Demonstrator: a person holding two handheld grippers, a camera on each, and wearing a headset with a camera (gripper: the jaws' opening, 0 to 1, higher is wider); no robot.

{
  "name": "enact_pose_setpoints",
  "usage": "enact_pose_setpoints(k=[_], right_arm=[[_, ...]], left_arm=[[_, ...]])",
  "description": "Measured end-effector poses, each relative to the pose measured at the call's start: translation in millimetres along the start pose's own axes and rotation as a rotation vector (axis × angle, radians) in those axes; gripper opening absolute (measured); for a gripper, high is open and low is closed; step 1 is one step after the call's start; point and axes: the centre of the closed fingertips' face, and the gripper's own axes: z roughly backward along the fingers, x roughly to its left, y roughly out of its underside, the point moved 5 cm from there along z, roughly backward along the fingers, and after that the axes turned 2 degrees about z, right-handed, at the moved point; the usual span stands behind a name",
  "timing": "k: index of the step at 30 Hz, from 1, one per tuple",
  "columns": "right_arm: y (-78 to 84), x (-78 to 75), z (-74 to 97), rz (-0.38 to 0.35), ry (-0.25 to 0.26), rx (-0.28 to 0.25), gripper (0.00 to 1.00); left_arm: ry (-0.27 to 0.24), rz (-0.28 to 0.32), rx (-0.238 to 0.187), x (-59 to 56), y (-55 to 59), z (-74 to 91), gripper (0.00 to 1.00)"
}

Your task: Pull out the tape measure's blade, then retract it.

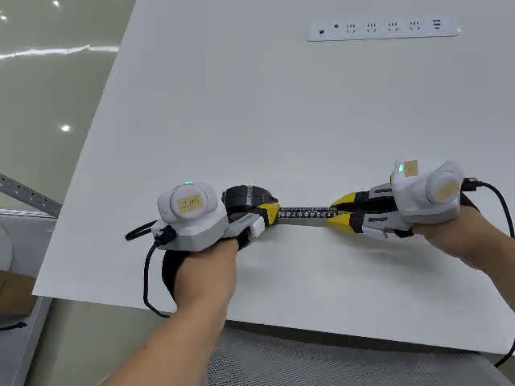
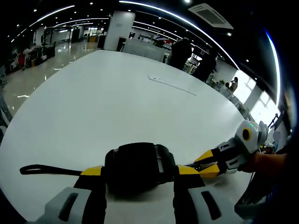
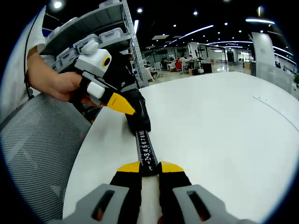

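The black tape measure rests on the white table, and my left gripper is shut on its case. In the left gripper view the case sits squeezed between the yellow-tipped fingers. A short length of numbered blade runs out to the right. My right gripper is shut on the blade's end. In the right gripper view the blade stretches from the pads to the case, with the left gripper on it.
A white power strip lies flat at the table's far side. The table's left edge drops to a shiny floor. A mesh chair back and shelving stand behind the left hand. People stand far off.
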Motion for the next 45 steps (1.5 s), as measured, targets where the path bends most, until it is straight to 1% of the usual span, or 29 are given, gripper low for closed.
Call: enact_pose_setpoints(k=[2, 3, 8, 12, 16, 21, 24, 28, 32, 36, 40, 42, 45], right_arm=[[-0.6, 1.0, 0.4, 0.006, 0.004, 0.0, 0.11], [-0.2, 2.2, 0.5, -0.003, 0.0, -0.001, 0.11], [1.2, 7.9, -0.5, -0.005, -0.007, 0.0, 0.11], [1.4, 8.8, -0.5, -0.004, -0.005, 0.001, 0.11], [0.6, 8.3, -0.1, 0.002, 0.004, 0.003, 0.11], [-2.0, 8.1, 0.8, 0.007, 0.012, 0.003, 0.11], [-2.0, 7.9, -0.2, 0.009, 0.009, 0.0, 0.11], [-4.2, 8.0, -5.4, 0.019, 0.005, -0.002, 0.11], [-4.5, 7.7, -9.7, 0.017, 0.002, -0.007, 0.11], [-7.6, 8.2, -18.0, 0.012, 0.001, -0.014, 0.11], [-7.9, 7.8, -23.5, 0.024, 0.012, -0.016, 0.11], [-8.0, 5.9, -23.0, 0.014, 0.016, -0.028, 0.1], [-8.4, 6.0, -25.1, -0.005, 0.005, -0.029, 0.1]], left_arm=[[0.0, -0.002, -0.001, 0.1, -0.1, 0.0, 0.55], [-0.003, -0.014, 0.0, -0.1, 0.2, -0.3, 0.55], [-0.028, -0.034, -0.006, -1.6, 0.6, -1.5, 0.57], [-0.038, -0.04, -0.002, -1.4, 0.0, -1.8, 0.58], [-0.061, -0.041, 0.005, -2.5, -0.7, -3.3, 0.58], [-0.08, -0.055, 0.039, -3.6, -2.7, -4.1, 0.57], [-0.088, -0.055, 0.044, -3.7, -3.4, -4.3, 0.57], [-0.087, -0.053, 0.052, -2.9, -1.8, -4.0, 0.57], [-0.083, -0.049, 0.05, -2.8, -1.3, -3.7, 0.56], [-0.08, -0.043, 0.051, -2.5, -1.5, -3.3, 0.56], [-0.074, -0.034, 0.044, -1.4, -1.4, -3.3, 0.57], [-0.075, -0.031, 0.048, -1.3, -1.6, -2.9, 0.56], [-0.069, -0.031, 0.049, 0.4, -2.1, -3.1, 0.56]])
